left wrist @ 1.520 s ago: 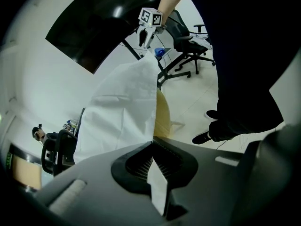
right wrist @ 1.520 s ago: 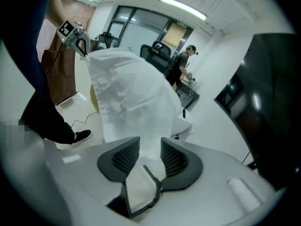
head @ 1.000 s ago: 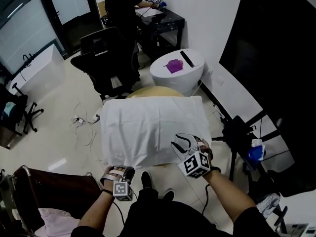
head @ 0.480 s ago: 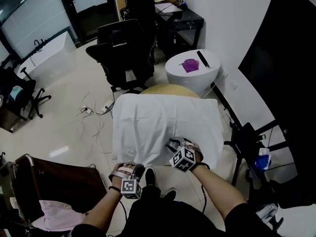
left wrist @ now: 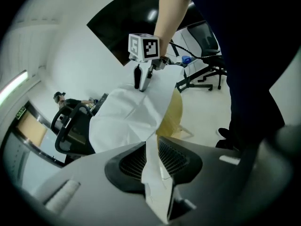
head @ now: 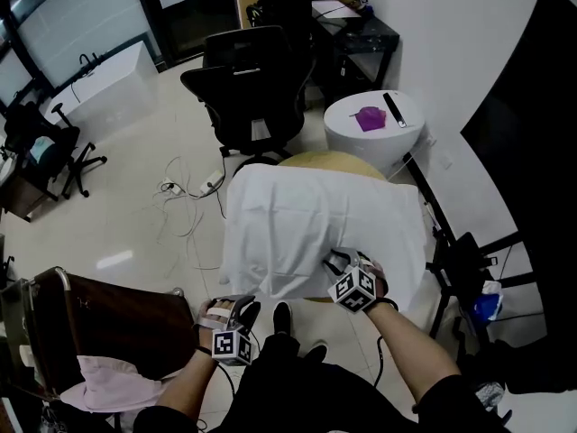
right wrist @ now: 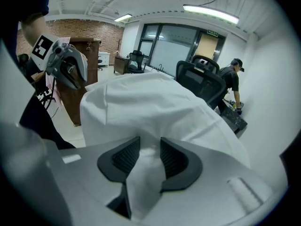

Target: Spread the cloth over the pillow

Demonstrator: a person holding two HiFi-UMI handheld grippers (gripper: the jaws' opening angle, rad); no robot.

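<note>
The white cloth lay draped over the pillow, covering it, on the round yellow table. One corner of the cloth trailed off the table's near-left edge. This corner ran between the jaws of the left gripper, which was held low beside the table. The jaws of the left gripper were opening, and its pads stood just clear of the thin strip. The right gripper was at the table's near-right edge. It was clamped on a raised fold of the cloth, with a pad pressing each side of the fold.
</note>
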